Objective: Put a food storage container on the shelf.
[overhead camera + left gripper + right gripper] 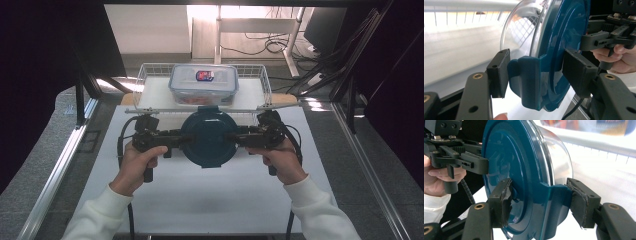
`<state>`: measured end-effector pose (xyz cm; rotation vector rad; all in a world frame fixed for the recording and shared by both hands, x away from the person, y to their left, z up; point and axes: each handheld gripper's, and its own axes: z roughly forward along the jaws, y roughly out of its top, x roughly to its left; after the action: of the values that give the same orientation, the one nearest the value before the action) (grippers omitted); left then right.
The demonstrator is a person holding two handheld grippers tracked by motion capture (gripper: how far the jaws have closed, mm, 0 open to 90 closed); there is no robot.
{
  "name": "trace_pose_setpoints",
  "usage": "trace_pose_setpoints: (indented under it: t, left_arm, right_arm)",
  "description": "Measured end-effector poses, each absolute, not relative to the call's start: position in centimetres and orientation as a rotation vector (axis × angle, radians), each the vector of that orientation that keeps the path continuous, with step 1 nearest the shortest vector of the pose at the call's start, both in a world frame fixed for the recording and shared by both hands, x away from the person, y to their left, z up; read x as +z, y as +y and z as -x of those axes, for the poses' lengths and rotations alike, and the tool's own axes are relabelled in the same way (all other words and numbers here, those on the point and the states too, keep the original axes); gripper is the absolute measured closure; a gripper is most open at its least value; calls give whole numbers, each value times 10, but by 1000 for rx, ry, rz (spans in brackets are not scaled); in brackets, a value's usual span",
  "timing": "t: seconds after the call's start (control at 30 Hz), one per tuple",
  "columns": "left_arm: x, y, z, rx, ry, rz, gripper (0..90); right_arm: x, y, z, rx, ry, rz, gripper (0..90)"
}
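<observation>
At the centre of the high view, just below the wire basket (150, 75) holding a rectangular lidded box (203, 82), you hold the round container (207, 137) with its teal lid between the 2 grippers. From the left, your left gripper (175, 136) is clamped on 1 lid latch (529, 80); from the right, your right gripper (240, 136) is clamped on the opposite latch. It looks light, rigid and slick-walled, so I'd grip those latch tabs squarely, since they could flip open.
</observation>
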<state>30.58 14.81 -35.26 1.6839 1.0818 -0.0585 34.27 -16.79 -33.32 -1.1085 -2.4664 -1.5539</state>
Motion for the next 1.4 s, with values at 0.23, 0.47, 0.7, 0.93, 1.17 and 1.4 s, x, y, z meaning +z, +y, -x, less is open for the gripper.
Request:
trace_pose_setpoints:
  t: [0.23,0.47,0.7,0.93,1.17,1.4]
  left_arm:
    - [-330,149,-314,-30,1070,-1677,404]
    - [-314,153,-320,-10,1065,-1675,404]
    - [-293,159,-323,23,1056,-1679,404]
    - [-277,163,-331,26,1057,-1689,405]
    - [-262,166,-343,32,1065,-1706,405]
    - [-251,169,-353,40,1050,-1719,406]
  right_arm:
    - [-313,-167,-351,-1578,-2467,1101,388]
    - [-297,-163,-359,-1604,-2466,1094,389]
    - [-282,-158,-364,-1636,-2457,1073,390]
    - [-266,-154,-372,-1625,-2454,1067,390]
    - [-256,-151,-383,-1634,-2435,1070,391]
    - [-247,-149,-393,-1657,-2422,1066,395]
